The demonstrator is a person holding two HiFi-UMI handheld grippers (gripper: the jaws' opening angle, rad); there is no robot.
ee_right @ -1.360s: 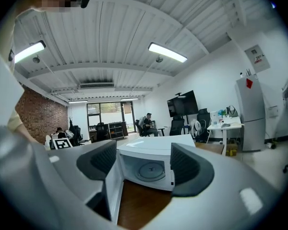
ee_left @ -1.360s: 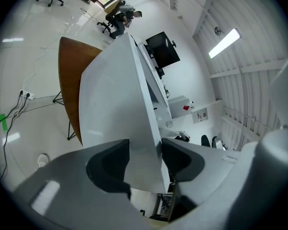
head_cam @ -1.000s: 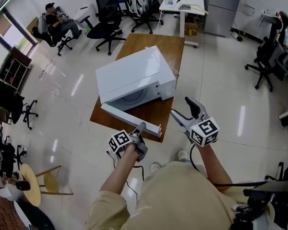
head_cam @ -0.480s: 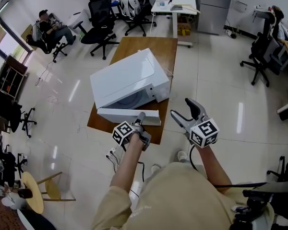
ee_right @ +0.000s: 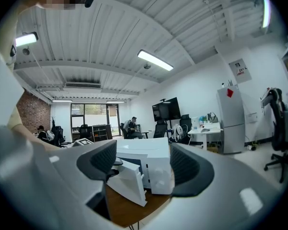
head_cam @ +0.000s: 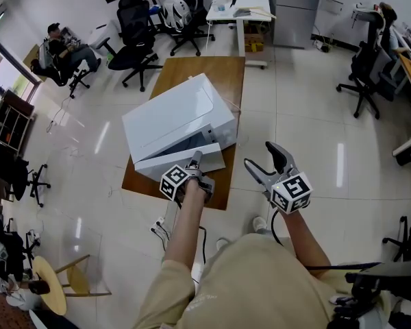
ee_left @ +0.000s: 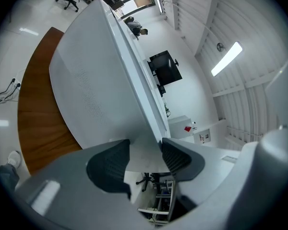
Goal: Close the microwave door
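With the left gripper [ee_left: 145,150] clamped on the free edge of the microwave door [head_cam: 166,164], still ajar on the microwave [head_cam: 171,118] atop the wooden table [head_cam: 212,70], and the right gripper [head_cam: 259,153] agape and empty, a hard push could have skidded the unbraced oven.

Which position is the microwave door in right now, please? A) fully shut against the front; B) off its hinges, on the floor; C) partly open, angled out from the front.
C: the microwave door stands at an angle to the front of the microwave, with a gap between them.
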